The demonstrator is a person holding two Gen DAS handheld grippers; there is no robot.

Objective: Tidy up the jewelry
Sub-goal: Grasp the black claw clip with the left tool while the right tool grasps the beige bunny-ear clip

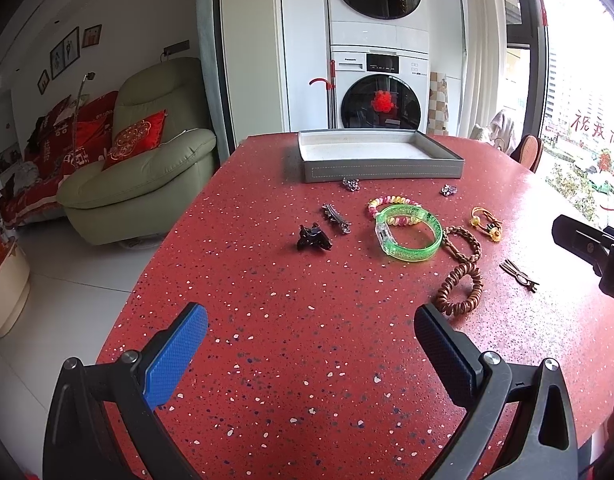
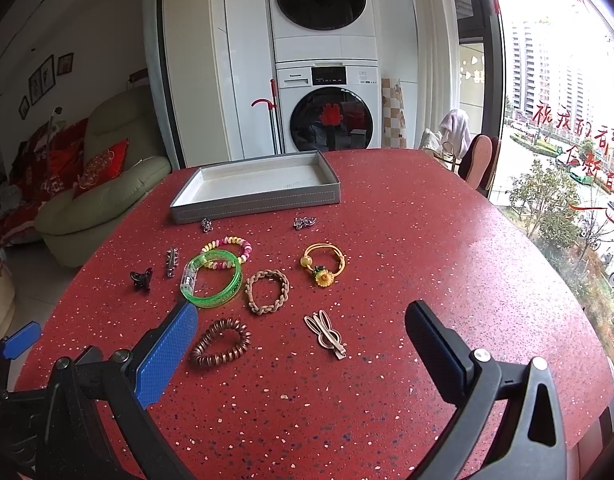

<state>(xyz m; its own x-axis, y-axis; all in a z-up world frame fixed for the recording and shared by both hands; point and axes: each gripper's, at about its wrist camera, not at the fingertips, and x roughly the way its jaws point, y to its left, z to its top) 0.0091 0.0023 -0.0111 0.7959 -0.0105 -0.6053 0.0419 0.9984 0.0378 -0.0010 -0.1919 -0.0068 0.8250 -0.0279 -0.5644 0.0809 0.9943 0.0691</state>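
Broadly, your room holds a stacked washer and dryer (image 2: 326,76) against the far wall, a green armchair (image 1: 139,168) with a red cushion to the left, and a window (image 2: 567,120) with red lettering to the right. Your red speckled counter (image 2: 427,240) carries a grey tray (image 2: 255,192) with a pale lining at its far side, nothing in it.

Jewelry lies loose on the counter in front of the tray: a green bangle (image 2: 213,280) overlapping a pink-and-yellow bead bracelet (image 2: 229,252), a braided tan band (image 2: 267,291), a brown spiral tie (image 2: 221,347), an orange sunflower tie (image 2: 323,264), a rabbit-shaped clip (image 2: 326,334), a black claw clip (image 2: 141,279).

Your left gripper (image 1: 311,332) and right gripper (image 2: 301,328) both hover above the counter, jaws released and holding nothing.
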